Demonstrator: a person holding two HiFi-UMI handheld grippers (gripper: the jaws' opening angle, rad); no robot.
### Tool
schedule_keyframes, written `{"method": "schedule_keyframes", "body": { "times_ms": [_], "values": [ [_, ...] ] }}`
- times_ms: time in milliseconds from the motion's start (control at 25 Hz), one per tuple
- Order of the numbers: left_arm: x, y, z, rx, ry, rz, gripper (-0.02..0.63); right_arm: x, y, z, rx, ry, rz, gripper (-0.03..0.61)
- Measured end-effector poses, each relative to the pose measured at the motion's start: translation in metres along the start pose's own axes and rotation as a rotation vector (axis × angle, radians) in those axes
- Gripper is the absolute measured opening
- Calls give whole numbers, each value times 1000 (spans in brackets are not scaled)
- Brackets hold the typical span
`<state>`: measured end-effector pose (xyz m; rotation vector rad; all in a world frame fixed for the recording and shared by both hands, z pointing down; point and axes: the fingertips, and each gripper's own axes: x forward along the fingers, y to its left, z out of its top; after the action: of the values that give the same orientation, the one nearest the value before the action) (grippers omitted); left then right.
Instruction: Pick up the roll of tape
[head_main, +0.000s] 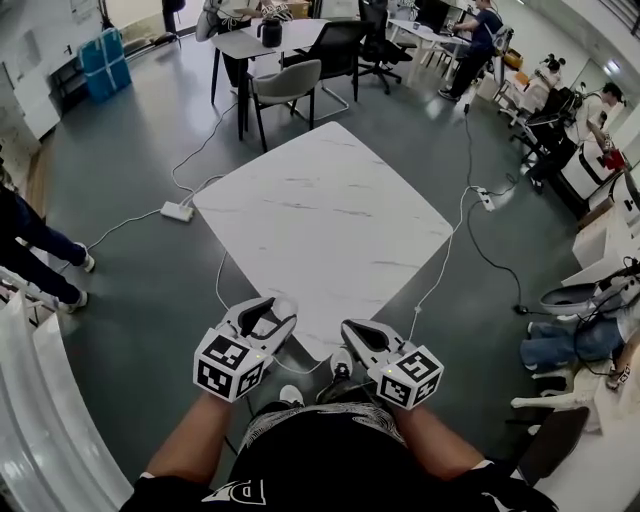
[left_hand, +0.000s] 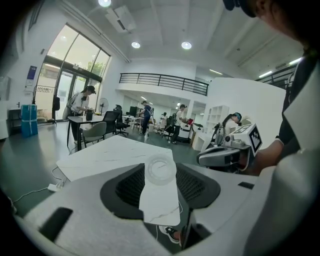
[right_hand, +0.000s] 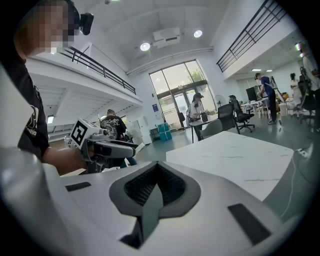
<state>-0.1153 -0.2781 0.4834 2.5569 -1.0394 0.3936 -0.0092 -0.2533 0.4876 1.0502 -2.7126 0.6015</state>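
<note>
We hold the left gripper (head_main: 274, 316) at 7 o'clock, its jaws apart, and the right gripper (head_main: 358, 336) at 5 o'clock, its jaws closed together on nothing. Seen through the left jaws' gap, the clear tape (left_hand: 160, 171) lies flat on the white marble table (head_main: 330, 215), close to its near edge and just ahead of those jaws. A power strip (head_main: 177, 211) sits on the floor at 10 o'clock, and a grey chair (head_main: 285, 85) stands at 12 o'clock.

A small roll of tape (left_hand: 160, 171), clear and translucent with a faintly whitish ring, lies flat with its hole facing up on the white marble bench (left_hand: 100, 155), close to its near corner.
</note>
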Motion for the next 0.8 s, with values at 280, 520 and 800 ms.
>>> {"method": "schedule_keyframes", "body": {
  "times_ms": [280, 520, 800],
  "values": [
    [-12, -9, 2, 43, 2, 32, 206, -5, 2, 3, -11, 2, 10, 5],
    [-14, -31, 3, 38, -15, 58, 206, -13, 0, 4, -47, 18, 56, 5],
    [-7, -56, 6, -2, -41, 112, 206, -36, -6, 4, -99, 57, 126, 5]
  ]
}}
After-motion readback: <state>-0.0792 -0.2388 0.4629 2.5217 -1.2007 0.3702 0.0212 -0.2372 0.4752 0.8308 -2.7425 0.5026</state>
